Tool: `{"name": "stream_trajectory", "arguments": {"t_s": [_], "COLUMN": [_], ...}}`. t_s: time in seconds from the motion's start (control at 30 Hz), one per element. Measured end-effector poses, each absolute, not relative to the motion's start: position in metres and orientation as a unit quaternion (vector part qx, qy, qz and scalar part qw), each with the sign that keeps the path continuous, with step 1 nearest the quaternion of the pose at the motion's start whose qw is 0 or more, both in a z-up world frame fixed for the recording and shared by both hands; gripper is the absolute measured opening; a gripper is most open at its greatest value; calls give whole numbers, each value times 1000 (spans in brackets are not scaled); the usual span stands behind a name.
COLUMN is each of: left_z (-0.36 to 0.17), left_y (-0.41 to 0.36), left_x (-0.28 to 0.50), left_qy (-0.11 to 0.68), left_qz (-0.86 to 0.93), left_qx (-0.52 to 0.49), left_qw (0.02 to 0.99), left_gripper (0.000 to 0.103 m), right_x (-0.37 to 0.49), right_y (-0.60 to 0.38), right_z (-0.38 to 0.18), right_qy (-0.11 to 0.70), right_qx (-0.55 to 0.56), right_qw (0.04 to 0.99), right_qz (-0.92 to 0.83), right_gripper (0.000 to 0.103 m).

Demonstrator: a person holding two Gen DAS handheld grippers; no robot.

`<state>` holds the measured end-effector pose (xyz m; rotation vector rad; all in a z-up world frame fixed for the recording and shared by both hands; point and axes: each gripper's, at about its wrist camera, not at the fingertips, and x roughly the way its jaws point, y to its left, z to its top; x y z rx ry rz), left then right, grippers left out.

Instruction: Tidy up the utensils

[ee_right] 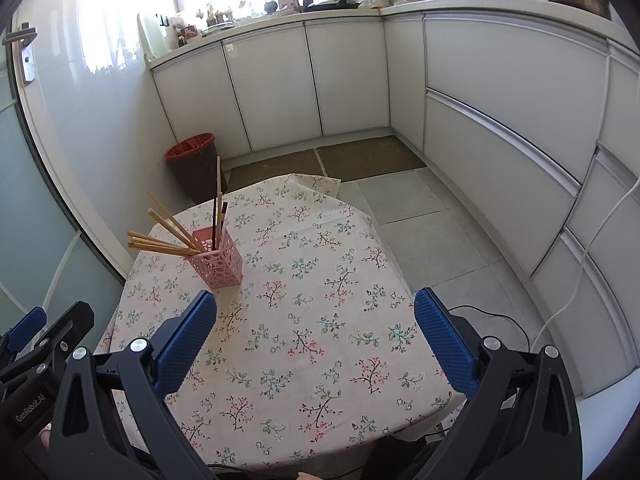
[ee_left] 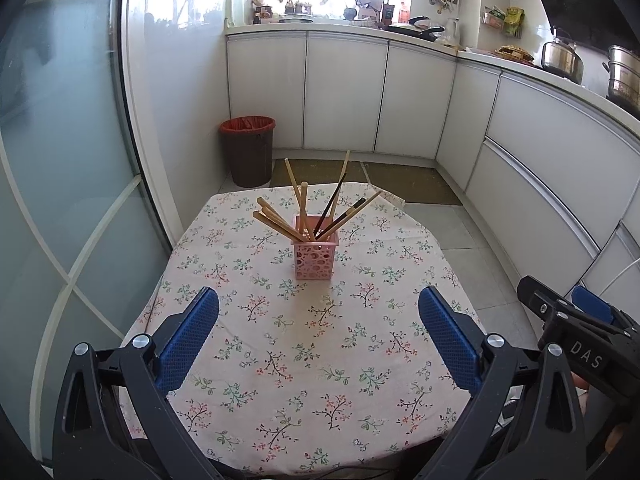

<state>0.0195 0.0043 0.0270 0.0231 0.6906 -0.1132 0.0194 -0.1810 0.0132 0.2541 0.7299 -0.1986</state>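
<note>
A pink perforated holder (ee_left: pixel 315 258) stands upright on the floral tablecloth (ee_left: pixel 304 352), holding several wooden chopsticks (ee_left: pixel 276 222) and a few dark ones (ee_left: pixel 340 216), all leaning outward. My left gripper (ee_left: pixel 318 304) is open and empty, held above the cloth a short way in front of the holder. In the right wrist view the holder (ee_right: pixel 218 260) sits to the upper left with its chopsticks (ee_right: pixel 160 246). My right gripper (ee_right: pixel 314 308) is open and empty above the table (ee_right: pixel 320 360), right of the holder. Each gripper shows at the other view's edge.
A brown bin with a red liner (ee_left: pixel 248 152) stands on the floor beyond the table. White kitchen cabinets (ee_left: pixel 344 92) run along the back and right. A glass door (ee_left: pixel 60 200) is at the left. A white cable (ee_right: pixel 584 264) hangs at the right cabinets.
</note>
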Motion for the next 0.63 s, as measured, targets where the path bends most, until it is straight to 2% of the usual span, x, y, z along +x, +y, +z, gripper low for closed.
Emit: {"name": "stream_trajectory", "arguments": {"t_s": [0.2,0.37,0.47,0.5,0.63], "left_z": [31,32,32,32,33], "left_y": [-1,-3,-1,0,6], "left_x": [12,11,14,15,16], "left_qy": [314,306,313,317,322], "left_qz": [-69,-75,-73,-74,-62], "left_qx": [28,32,26,23,5], "left_qw": [947,949,947,945,945], "left_gripper": [94,89,92,97,96], "right_x": [21,21,20,20,20], "right_y": [-182,-184,-184,-185,-186], "right_z": [11,12,11,11,10], "right_qy": [359,357,356,356,358], "right_qx": [126,126,128,129,131], "right_qw": [920,921,921,920,920], "right_qz": [-96,-94,-95,-96,-94], "right_gripper": [96,96,96,96,96]}}
